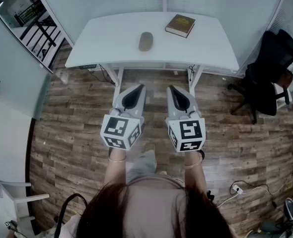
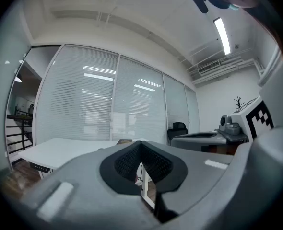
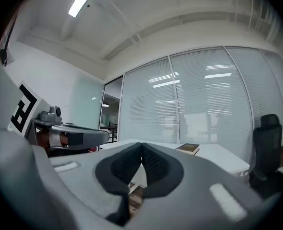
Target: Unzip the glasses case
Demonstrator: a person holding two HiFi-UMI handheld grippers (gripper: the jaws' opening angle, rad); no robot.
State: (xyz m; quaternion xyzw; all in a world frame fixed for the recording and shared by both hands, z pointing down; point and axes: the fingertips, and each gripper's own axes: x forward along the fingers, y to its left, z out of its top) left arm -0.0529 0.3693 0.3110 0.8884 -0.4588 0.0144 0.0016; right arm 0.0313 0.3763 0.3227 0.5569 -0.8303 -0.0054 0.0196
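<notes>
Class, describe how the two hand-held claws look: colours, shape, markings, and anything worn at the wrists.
The left claw and right claw are grey, tapering shells with black textured pads inside. Each carries a white cube printed with black square markers. A thin bangle circles each wrist; no sleeves show.

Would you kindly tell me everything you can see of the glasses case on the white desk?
The glasses case is a small oval, dull grey-brown and matte, perhaps fabric. It lies flat near the middle of the white desk, long axis pointing away from the person, left of a brown book and apart from it. It looks closed; its zip is too small to see. Only the desk touches it.
</notes>
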